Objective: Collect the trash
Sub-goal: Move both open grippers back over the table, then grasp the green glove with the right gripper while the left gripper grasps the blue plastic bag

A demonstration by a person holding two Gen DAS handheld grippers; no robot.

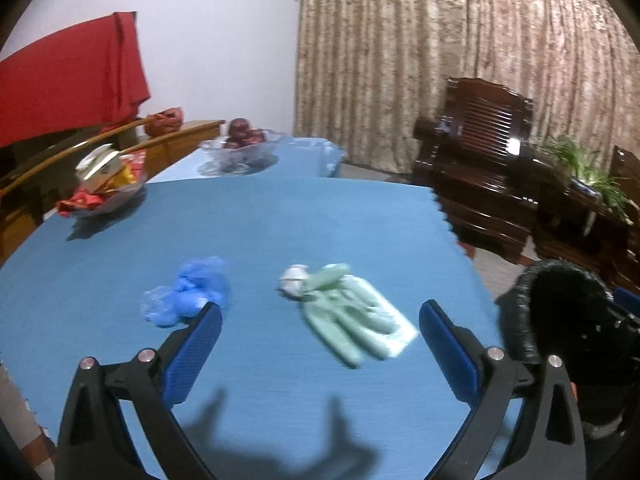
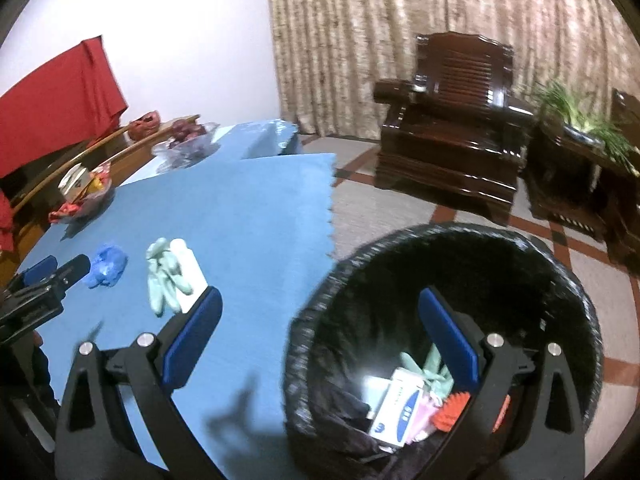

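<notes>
both grippers, left gripper point(image 1: 320, 312) and right gripper point(image 2: 320, 300), gape empty over the blue desk point(image 1: 280, 220); black-lined bin point(image 2: 440, 280) beside it, curtain point(image 1: 440, 40) behind.

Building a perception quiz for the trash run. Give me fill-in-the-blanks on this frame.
1. Both the left gripper and the right gripper hold ____.
2. The bin is lined with a ____ bag.
3. The crumpled wad on the table is ____.

Missing: nothing; black; blue
</notes>
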